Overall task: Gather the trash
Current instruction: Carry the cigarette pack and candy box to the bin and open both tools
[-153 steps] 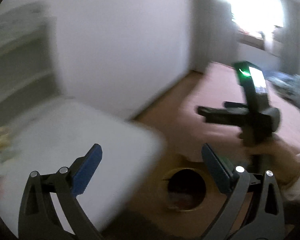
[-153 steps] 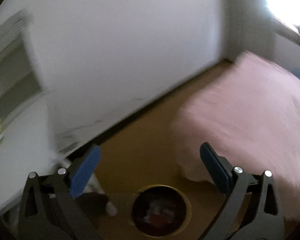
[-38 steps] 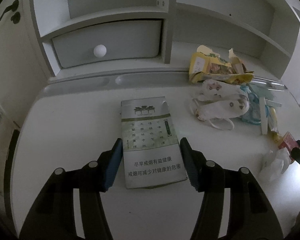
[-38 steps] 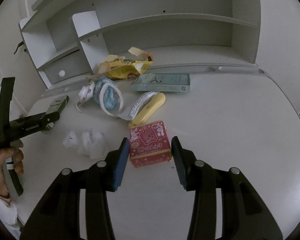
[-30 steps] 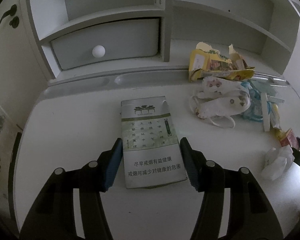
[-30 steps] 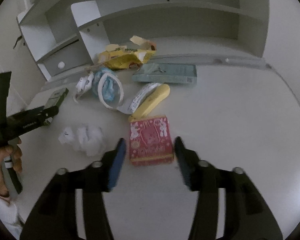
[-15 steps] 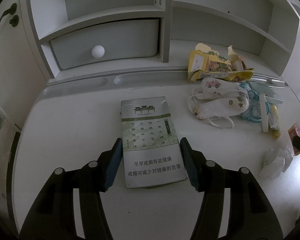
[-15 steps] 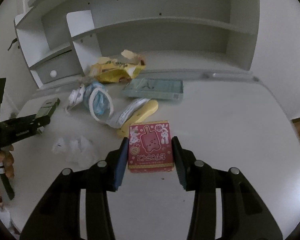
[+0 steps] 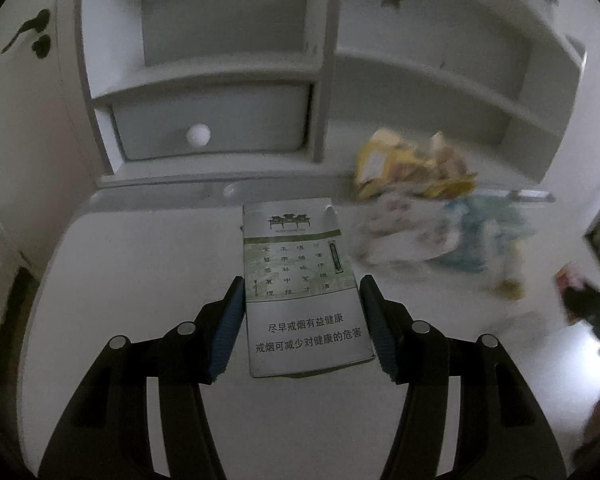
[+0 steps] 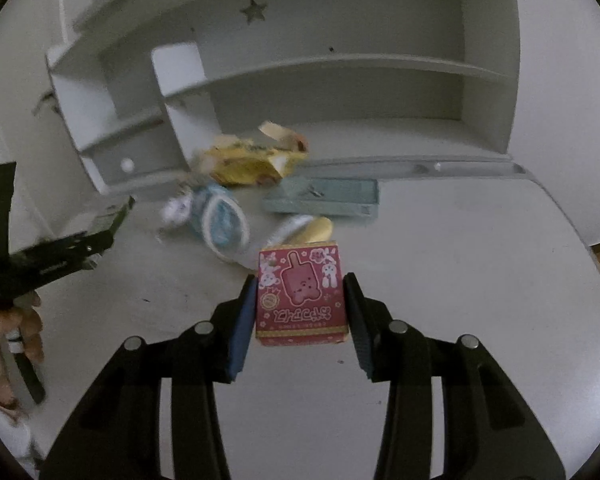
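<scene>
My left gripper (image 9: 302, 320) is shut on a grey-green cigarette pack (image 9: 300, 280) and holds it above the white desk (image 9: 140, 280). My right gripper (image 10: 300, 316) is shut on a small red box with a popsicle cartoon (image 10: 300, 296), lifted above the desk (image 10: 460, 280). The left gripper with its pack also shows at the left of the right wrist view (image 10: 100, 224). The right gripper with the red box shows blurred at the right edge of the left wrist view (image 9: 584, 300).
On the desk lie a yellow snack bag (image 10: 248, 164), a blue-and-white mask (image 10: 222, 220), a pale green flat box (image 10: 324, 196) and a yellow wrapper (image 10: 316, 228). White shelves with a drawer (image 9: 208, 128) stand at the back. The desk's right edge (image 10: 580, 240) meets wooden floor.
Both grippers have risen from the desk with their items held. The scene behind has dropped and blurred. The crumpled tissue is out of the right wrist view.
</scene>
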